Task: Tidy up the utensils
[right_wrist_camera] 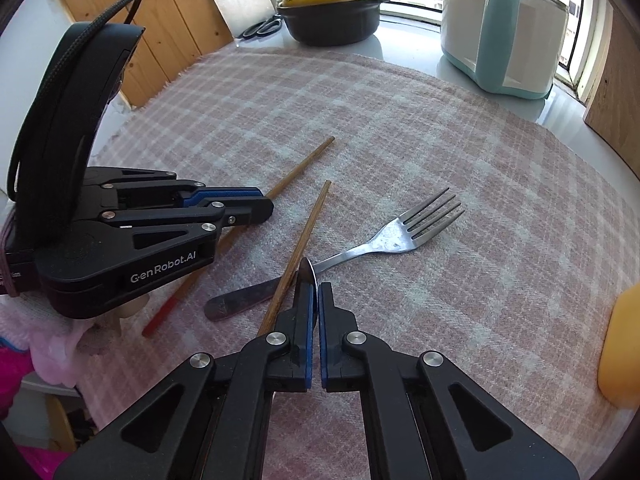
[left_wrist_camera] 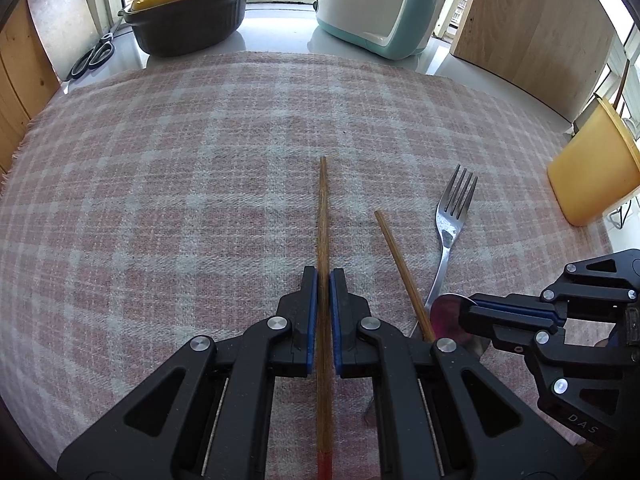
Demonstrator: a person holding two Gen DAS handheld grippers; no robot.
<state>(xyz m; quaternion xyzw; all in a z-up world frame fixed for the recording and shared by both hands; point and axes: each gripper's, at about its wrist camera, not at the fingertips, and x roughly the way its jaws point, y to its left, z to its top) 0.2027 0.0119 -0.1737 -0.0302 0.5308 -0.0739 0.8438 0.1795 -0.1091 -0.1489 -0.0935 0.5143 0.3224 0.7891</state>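
My left gripper is shut on a wooden chopstick with a red end, which runs straight ahead over the plaid cloth. A second chopstick lies just to its right, crossing over the handle of a steel fork. My right gripper comes in from the right, shut on the bowl of a spoon. In the right wrist view the spoon shows edge-on between the pads of the right gripper. The fork and loose chopstick lie ahead, the left gripper at left.
A yellow container stands at the cloth's right edge. Behind the cloth are a black pot with a yellow lid, a teal and white appliance, scissors and a wooden board.
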